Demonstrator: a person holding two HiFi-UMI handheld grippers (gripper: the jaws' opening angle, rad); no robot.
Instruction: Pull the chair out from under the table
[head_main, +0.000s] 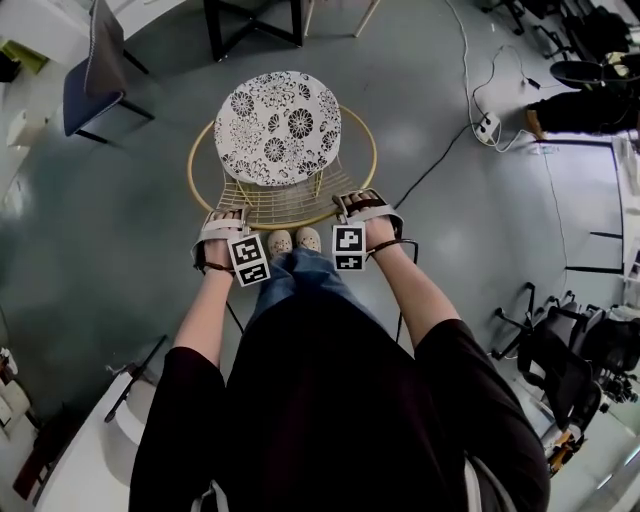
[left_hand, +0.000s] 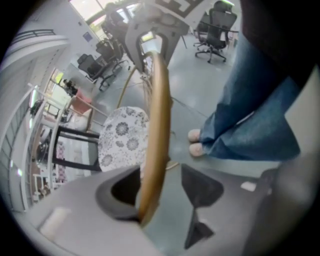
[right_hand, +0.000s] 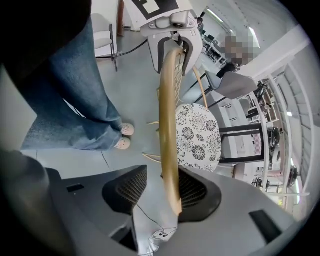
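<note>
The chair has a round floral cushion in a gold wire frame and stands on the grey floor in front of a black table frame. Its curved back rim runs between both grippers. My left gripper is open around the rim, which rests by one pad with a gap to the other. My right gripper is open too, and the rim lies against one pad, clear of the other. The left gripper and the right gripper both point steeply down.
The person's shoes stand just behind the chair. A blue chair sits at the upper left. A power strip with cables lies at the upper right. Black office chairs crowd the right side, and a white table is at the lower left.
</note>
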